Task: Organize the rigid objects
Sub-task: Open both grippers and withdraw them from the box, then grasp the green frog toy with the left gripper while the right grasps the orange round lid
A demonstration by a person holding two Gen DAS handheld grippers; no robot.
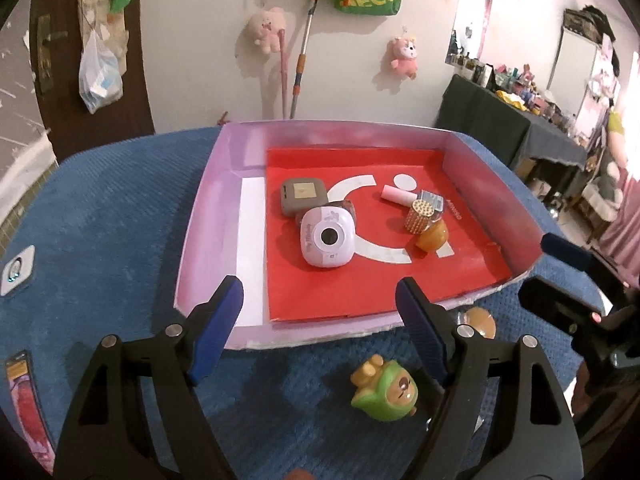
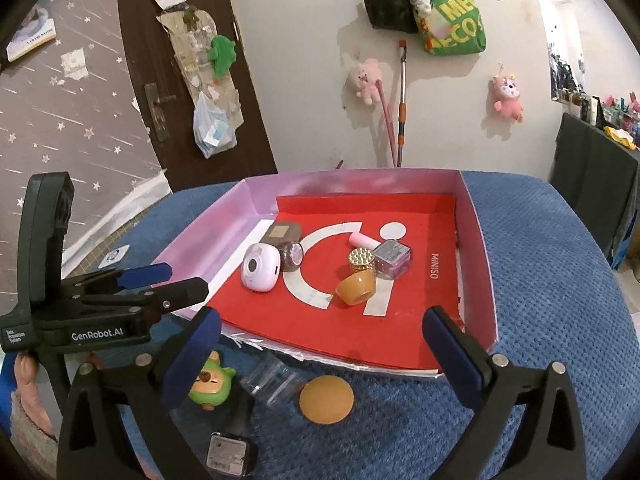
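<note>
A pink box with a red floor sits on the blue cloth. Inside lie a white toy camera, a grey square case, a pink tube, a gold studded cylinder, a clear pink bottle and an amber jar. In front of the box lie a green bear figure, an orange round lid, a clear plastic cup and a small dark bottle. My left gripper is open above the box's near edge. My right gripper is open, also empty.
A small white square device lies on the cloth at the left. A book or packet lies at the left edge. A dark table with clutter stands at the right. Plush toys and a mop hang on the wall behind.
</note>
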